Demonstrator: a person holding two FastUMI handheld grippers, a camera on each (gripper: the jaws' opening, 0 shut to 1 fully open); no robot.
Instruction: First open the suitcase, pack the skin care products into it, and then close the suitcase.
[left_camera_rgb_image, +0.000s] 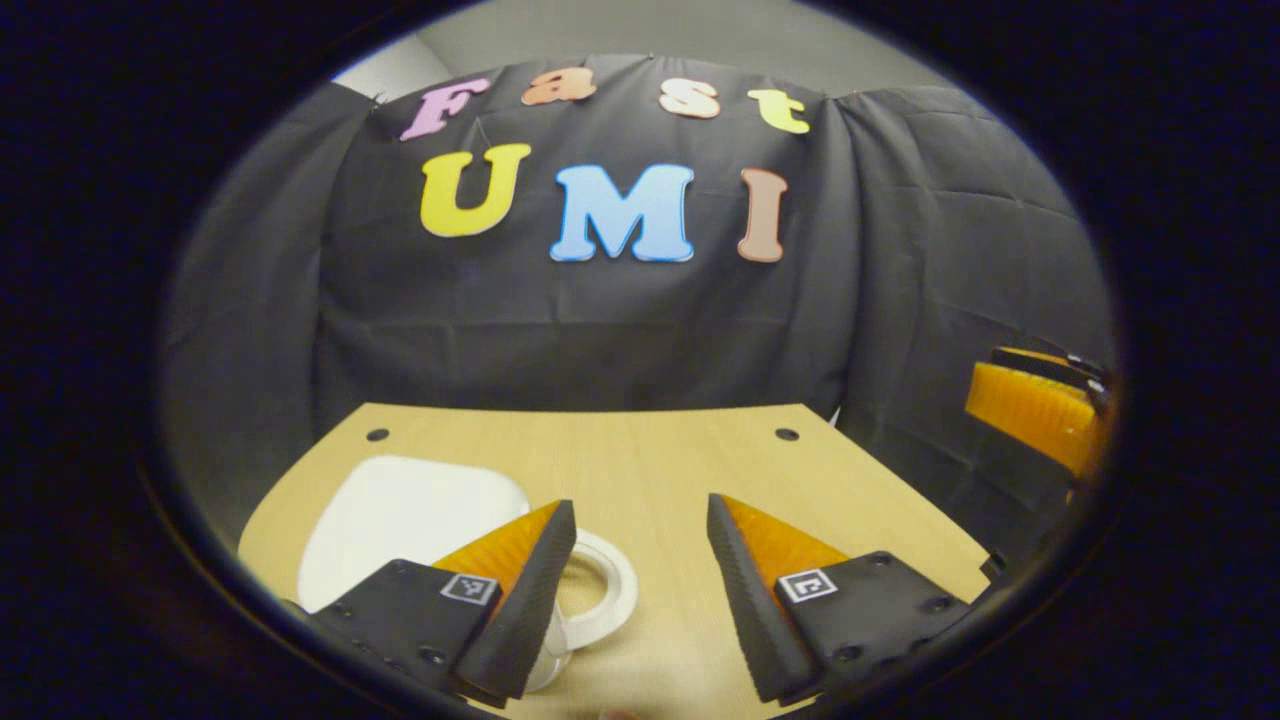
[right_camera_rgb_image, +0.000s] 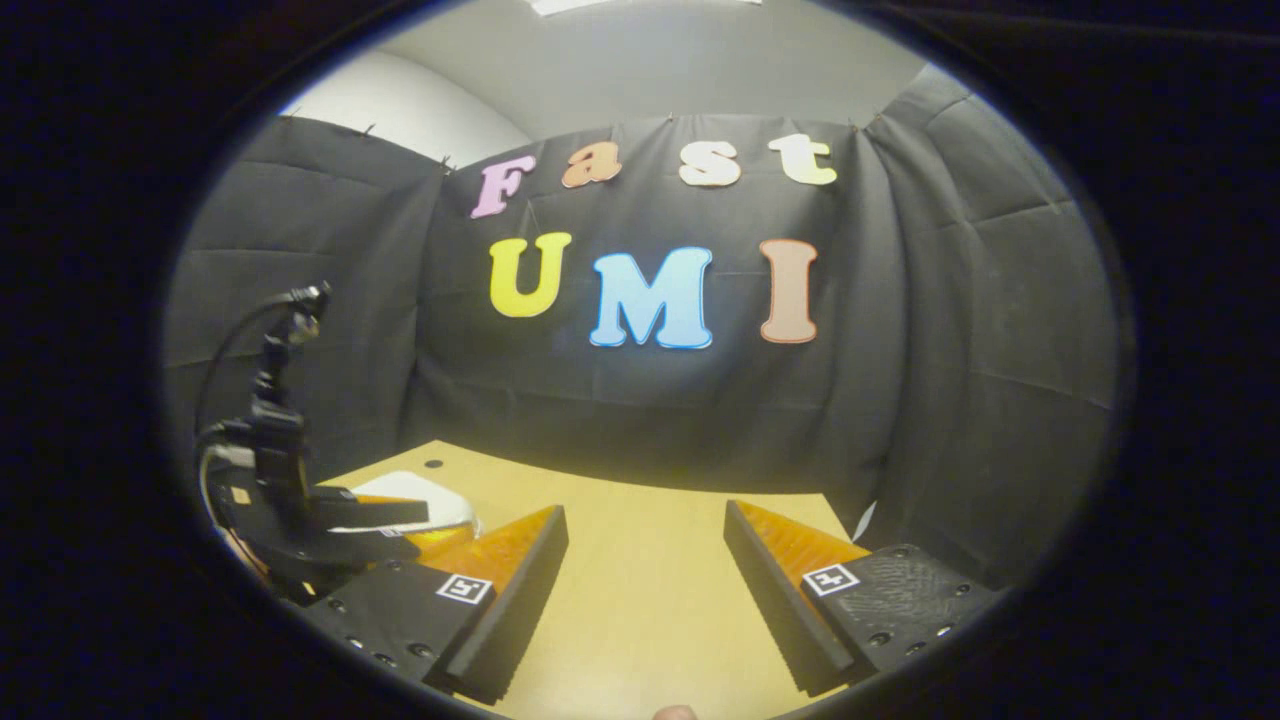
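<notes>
**Q.** What carries the scene, and where is the task's thing?

**A.** The worktop (left_camera_rgb_image: 640, 460) spans both views. On its left part, in the left gripper view, lies a white, rounded, flat-topped case (left_camera_rgb_image: 410, 520); you may judge it to be the suitcase, lid down and not yet opened, though no seam or latch can be made out. Just beside it lies a white ring-shaped object (left_camera_rgb_image: 605, 585), perhaps a jar or a roll; part of it sits behind your left finger, so its kind stays uncertain.

**Q.** How do you hold the tools, and why so?

**A.** Your left gripper (left_camera_rgb_image: 640, 590) hangs above the worktop's near edge, jaws spread wide with nothing between them, aimed beside the case. That stance suits an approach: open jaws leave room to take a lid edge. Your right gripper (right_camera_rgb_image: 645, 600) is held likewise over bare worktop, jaws spread and empty, well apart from the case. In the right gripper view the left gripper's body and cable appear at left, in front of the white case (right_camera_rgb_image: 415, 495).

**Q.** What is hidden or cut off?

**A.** The case's near edge is covered by your left finger. At the right rim of the left gripper view, ribbed fingers (left_camera_rgb_image: 1035, 405) of the other tool are cropped. No bottles or tubes are plainly identifiable, so where the skin care products stand cannot be told.
</notes>
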